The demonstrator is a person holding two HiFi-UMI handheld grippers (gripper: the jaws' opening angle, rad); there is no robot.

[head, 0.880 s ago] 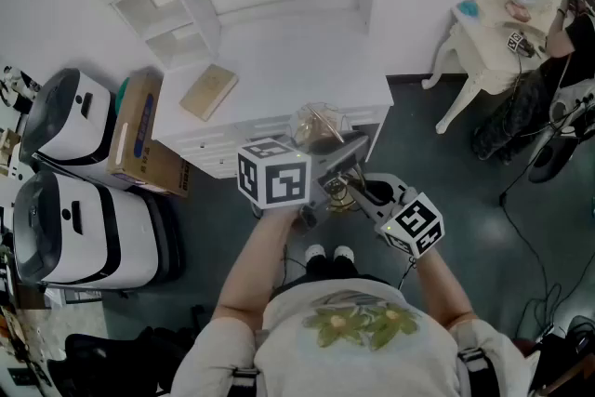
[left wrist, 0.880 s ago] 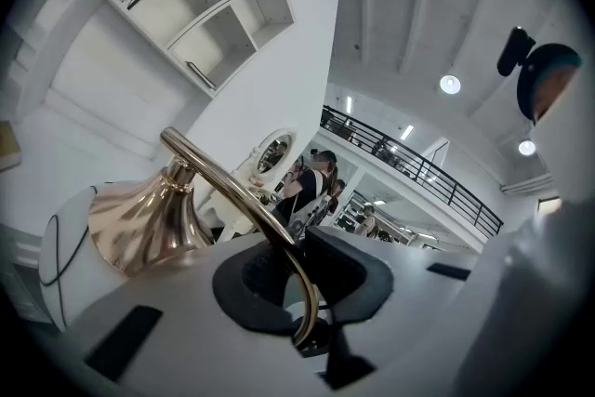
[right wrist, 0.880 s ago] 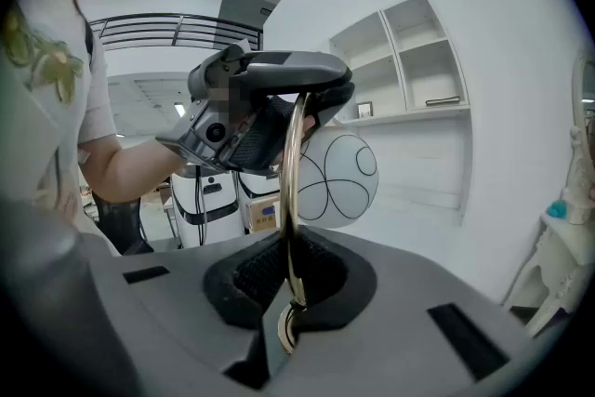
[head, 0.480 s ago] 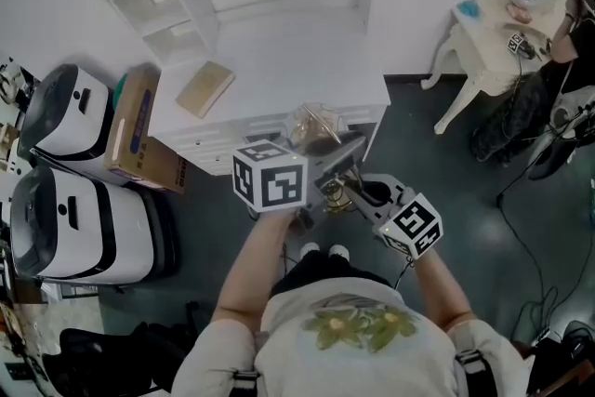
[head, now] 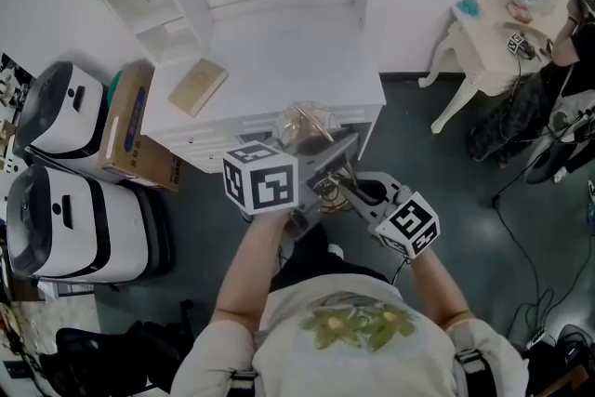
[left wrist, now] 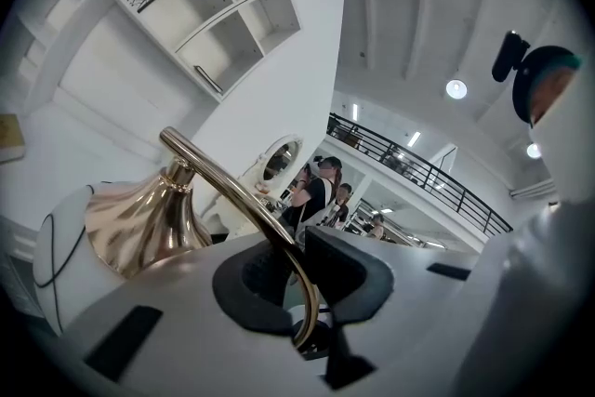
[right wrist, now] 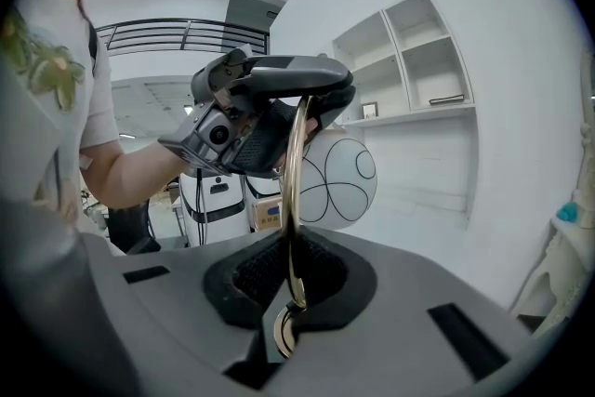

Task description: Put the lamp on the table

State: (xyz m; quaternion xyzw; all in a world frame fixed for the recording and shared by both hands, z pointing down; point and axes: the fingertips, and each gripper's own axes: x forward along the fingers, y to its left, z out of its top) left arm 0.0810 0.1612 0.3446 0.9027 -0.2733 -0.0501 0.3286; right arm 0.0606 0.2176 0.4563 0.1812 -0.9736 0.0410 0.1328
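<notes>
Gold lamp [head: 305, 127] stem clamped in left claw [left wrist: 297, 288] and right claw [right wrist: 290, 293], seemingly over the table [head: 279, 51] edge.

1. The lamp [left wrist: 232, 191] has a curved stem and flared cap of polished gold-toned metal, mirror-glossy.
2. Its globe shade [right wrist: 339, 177] is smooth matt white with thin black lines.
3. The left gripper [left wrist: 293, 279] and right gripper [right wrist: 293, 284] have matt grey plastic bodies. Their pads [right wrist: 257, 271] are black and rough-textured.
4. The table [head: 288, 60] is smooth white.
5. The box [head: 130, 139] is brown cardboard.
</notes>
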